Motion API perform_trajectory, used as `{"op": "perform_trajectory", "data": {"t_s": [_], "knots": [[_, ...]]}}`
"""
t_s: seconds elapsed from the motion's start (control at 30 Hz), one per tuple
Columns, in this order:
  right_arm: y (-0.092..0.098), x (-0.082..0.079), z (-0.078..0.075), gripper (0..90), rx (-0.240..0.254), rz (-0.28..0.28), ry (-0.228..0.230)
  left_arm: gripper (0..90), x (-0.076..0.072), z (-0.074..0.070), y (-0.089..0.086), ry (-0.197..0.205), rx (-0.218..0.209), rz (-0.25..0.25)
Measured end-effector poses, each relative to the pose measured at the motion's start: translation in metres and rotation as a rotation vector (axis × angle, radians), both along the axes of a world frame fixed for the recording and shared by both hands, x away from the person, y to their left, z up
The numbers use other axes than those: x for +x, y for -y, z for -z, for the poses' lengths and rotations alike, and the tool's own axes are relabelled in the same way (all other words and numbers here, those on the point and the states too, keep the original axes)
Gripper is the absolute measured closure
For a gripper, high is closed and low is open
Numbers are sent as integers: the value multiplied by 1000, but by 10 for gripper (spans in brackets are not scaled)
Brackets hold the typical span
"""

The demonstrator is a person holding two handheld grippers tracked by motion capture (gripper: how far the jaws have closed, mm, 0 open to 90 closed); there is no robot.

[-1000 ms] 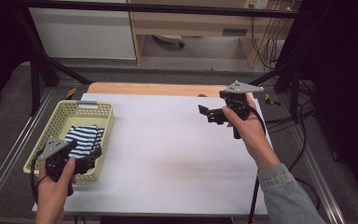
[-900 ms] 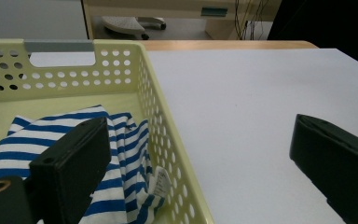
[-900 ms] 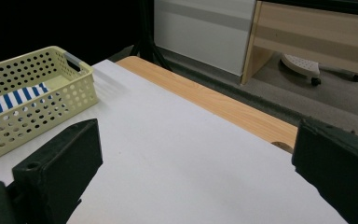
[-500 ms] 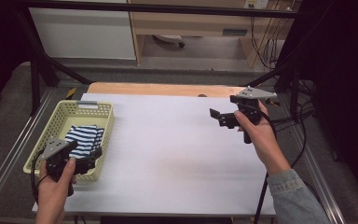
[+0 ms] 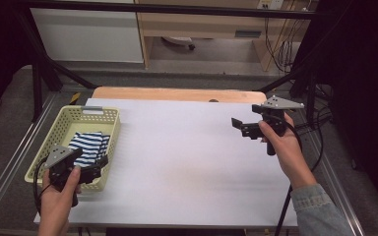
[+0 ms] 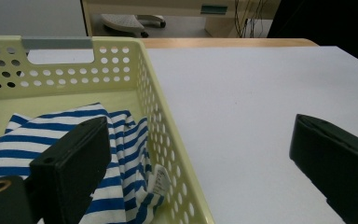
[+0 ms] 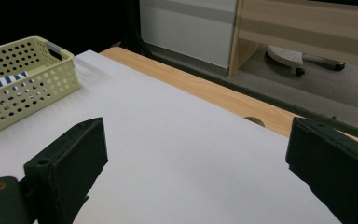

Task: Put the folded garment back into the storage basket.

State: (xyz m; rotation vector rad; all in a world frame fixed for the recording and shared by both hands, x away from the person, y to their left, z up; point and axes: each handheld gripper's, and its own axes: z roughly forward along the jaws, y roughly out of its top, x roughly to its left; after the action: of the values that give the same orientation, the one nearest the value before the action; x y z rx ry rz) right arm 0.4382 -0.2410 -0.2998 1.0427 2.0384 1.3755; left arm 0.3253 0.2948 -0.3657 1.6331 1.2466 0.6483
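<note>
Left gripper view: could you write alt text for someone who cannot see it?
A folded blue-and-white striped cloth lies in a pale yellow perforated plastic basket on a white table. The left gripper, jaws wide apart, straddles the basket's wall.

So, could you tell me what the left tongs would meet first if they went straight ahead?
Probably the basket's right wall: the open left tongs straddle it, striped cloth beside it.

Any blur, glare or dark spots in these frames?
High view: table evenly lit, no glare, surroundings fall to black. Left gripper view: jaws soft, cloth and basket sharp. Right gripper view: jaws blurred, top-left corner black.
</note>
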Motion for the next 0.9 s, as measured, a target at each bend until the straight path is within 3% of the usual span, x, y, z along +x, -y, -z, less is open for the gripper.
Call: {"op": "perform_trajectory", "data": {"t_s": [0.5,0.9], "knots": [[21,-10,2,60,6,31,22,53,0,0,3,-7,3,19],[32,-18,18,45,5,35,9,53,3,3,6,-20,17,24]]}}
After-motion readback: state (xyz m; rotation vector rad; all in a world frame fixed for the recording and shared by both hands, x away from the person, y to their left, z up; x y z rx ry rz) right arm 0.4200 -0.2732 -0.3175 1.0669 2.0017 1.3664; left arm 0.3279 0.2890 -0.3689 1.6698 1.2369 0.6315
